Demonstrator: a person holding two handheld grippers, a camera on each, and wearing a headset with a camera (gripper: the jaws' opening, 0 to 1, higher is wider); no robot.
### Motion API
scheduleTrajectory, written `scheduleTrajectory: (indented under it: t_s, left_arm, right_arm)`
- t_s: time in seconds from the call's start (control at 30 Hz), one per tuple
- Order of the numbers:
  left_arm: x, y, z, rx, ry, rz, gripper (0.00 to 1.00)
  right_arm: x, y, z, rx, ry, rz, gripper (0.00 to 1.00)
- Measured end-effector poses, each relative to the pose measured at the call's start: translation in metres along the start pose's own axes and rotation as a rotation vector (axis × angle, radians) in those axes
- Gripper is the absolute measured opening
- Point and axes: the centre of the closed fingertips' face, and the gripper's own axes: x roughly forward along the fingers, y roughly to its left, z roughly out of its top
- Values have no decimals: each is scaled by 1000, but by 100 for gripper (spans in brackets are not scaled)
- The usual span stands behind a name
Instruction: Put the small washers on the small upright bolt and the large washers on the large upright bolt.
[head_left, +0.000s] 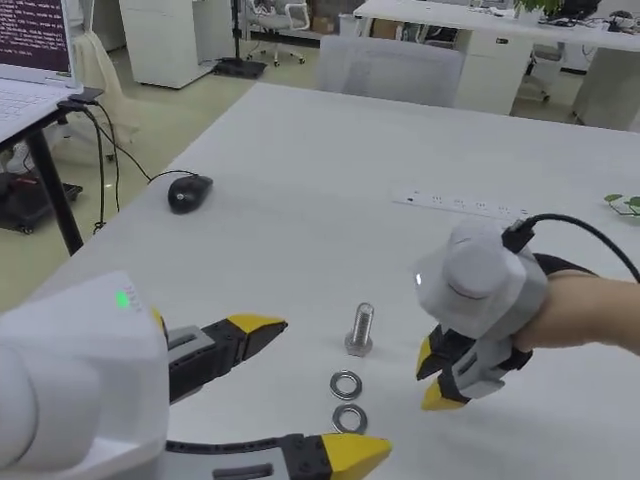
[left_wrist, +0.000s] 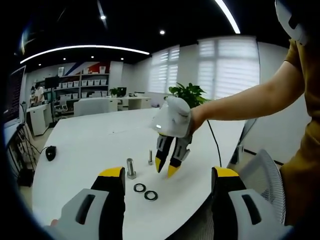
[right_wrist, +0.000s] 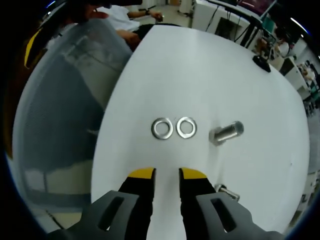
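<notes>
A large steel bolt (head_left: 360, 330) stands head-down on the white table (head_left: 300, 170). In front of it lie two flat washers (head_left: 346, 384) (head_left: 349, 418) of similar size, side by side. My left gripper (head_left: 305, 390) is open wide at the near edge, with the washers between its yellow tips and nothing held. My right gripper (head_left: 433, 378) hovers just right of the bolt, its jaws a narrow gap apart and empty. The left gripper view shows the large bolt (left_wrist: 131, 168), a small upright bolt (left_wrist: 150, 157) behind it, and the right gripper (left_wrist: 165, 167). The right gripper view looks down on both washers (right_wrist: 162, 128) (right_wrist: 186, 127).
A black mouse (head_left: 189, 191) with its cable lies at the table's left side. A white power strip (head_left: 465, 205) sits at the far right. A grey chair (head_left: 385, 70) stands behind the table, and a laptop (head_left: 30, 60) is on a side table to the left.
</notes>
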Motion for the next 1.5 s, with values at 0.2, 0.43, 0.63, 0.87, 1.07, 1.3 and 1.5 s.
scheduleTrajectory:
  t_s: [0.2,0.43,0.63,0.87,1.07,1.3,1.5]
  left_arm:
    - [-7,-3,3,0,-10,-1,69]
    - [-12,-1,6,2,-23,9,70]
    - [-14,2,6,4,-25,13,69]
    - [-12,4,5,-5,-30,11,69]
    - [-10,7,3,-15,-31,16,69]
    - [-9,7,3,-21,-32,19,69]
    - [-7,6,2,-22,-27,18,69]
  right_arm:
    - [23,7,18,5,-8,24,25]
    - [38,7,26,17,-7,11,26]
    - [45,7,33,19,-19,9,33]
    - [48,10,42,-25,-26,22,32]
    - [48,10,41,-71,-12,36,31]
    - [47,9,39,-95,0,40,25]
    - [47,8,41,-78,0,28,23]
